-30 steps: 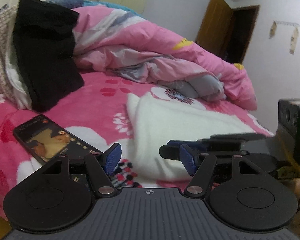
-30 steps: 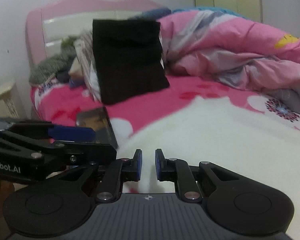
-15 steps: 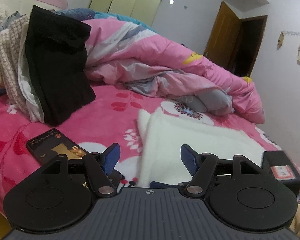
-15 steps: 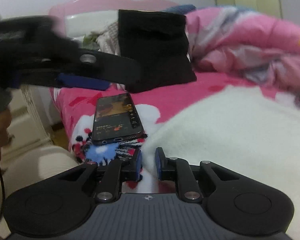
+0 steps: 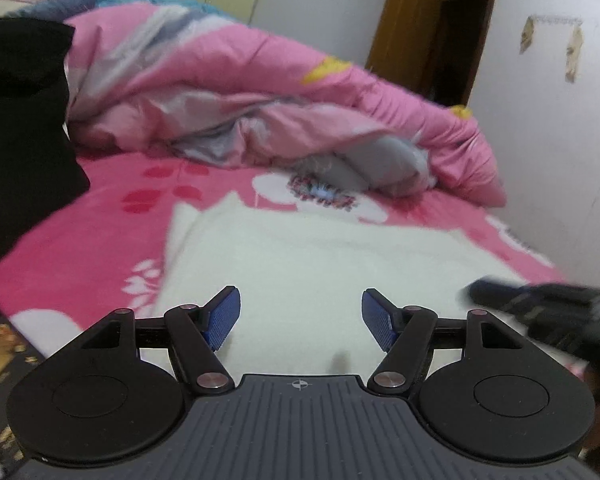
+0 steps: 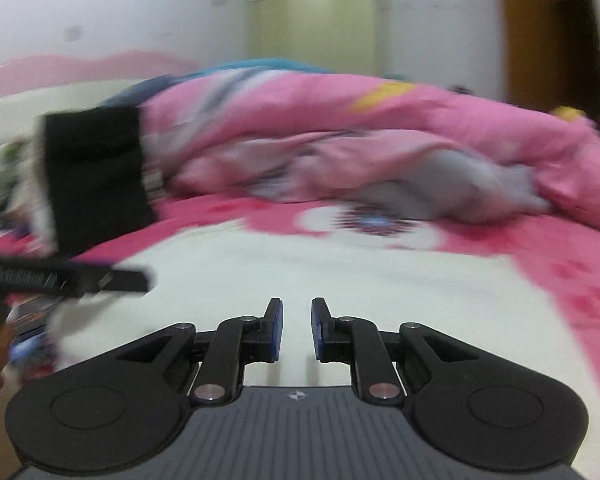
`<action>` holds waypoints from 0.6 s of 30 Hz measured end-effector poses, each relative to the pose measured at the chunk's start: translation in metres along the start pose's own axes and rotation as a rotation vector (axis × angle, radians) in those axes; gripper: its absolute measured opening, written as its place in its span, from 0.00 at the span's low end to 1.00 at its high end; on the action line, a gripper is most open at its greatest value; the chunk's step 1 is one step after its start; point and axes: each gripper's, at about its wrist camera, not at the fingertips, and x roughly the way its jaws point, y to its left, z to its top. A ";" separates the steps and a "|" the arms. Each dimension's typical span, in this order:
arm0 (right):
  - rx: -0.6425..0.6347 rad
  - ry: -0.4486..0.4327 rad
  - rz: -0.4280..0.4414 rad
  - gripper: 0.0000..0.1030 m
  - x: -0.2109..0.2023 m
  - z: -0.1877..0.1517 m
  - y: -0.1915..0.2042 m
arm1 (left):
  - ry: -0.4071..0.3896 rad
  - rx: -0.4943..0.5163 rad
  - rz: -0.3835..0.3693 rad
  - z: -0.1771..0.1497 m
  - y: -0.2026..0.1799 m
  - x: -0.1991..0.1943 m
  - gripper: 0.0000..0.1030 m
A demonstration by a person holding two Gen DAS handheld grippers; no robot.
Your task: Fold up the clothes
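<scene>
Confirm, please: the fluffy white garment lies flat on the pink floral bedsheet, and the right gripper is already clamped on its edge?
Not quite. The right gripper holds nothing: the right wrist view shows a bare gap between its narrow jaws. The fluffy white garment does lie flat on the pink floral bedsheet.

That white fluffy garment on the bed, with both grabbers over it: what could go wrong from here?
1. The right gripper has only a narrow gap and nothing between its pads; it might slide over the thick white garment rather than pinch it.
2. The left gripper is close alongside; the two could bump.
3. Both views are blurred, so aim may be off.
</scene>
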 end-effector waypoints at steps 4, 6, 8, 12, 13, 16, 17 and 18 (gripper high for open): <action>0.117 0.087 -0.033 0.16 0.024 -0.027 -0.031 | 0.004 -0.006 0.026 -0.012 0.007 0.011 0.66; 0.111 0.080 -0.037 0.16 0.023 -0.027 -0.031 | 0.003 0.011 0.032 -0.013 0.005 0.010 0.67; 0.096 0.082 -0.043 0.17 0.023 -0.026 -0.028 | 0.003 0.014 0.035 -0.010 0.003 0.009 0.67; 0.116 0.070 -0.040 0.17 0.011 -0.015 -0.032 | -0.024 0.029 0.041 0.002 -0.002 0.005 0.67; 0.114 0.048 -0.053 0.17 0.007 -0.011 -0.033 | -0.027 0.037 0.044 0.004 -0.004 0.007 0.67; 0.106 -0.007 -0.117 0.17 -0.003 -0.005 -0.042 | -0.016 0.052 0.067 0.008 -0.004 0.017 0.68; 0.108 -0.012 -0.149 0.17 -0.003 -0.005 -0.047 | -0.006 0.048 0.079 0.008 -0.003 0.021 0.68; 0.120 0.007 -0.184 0.18 0.000 -0.007 -0.054 | 0.004 0.035 0.082 0.006 0.001 0.025 0.68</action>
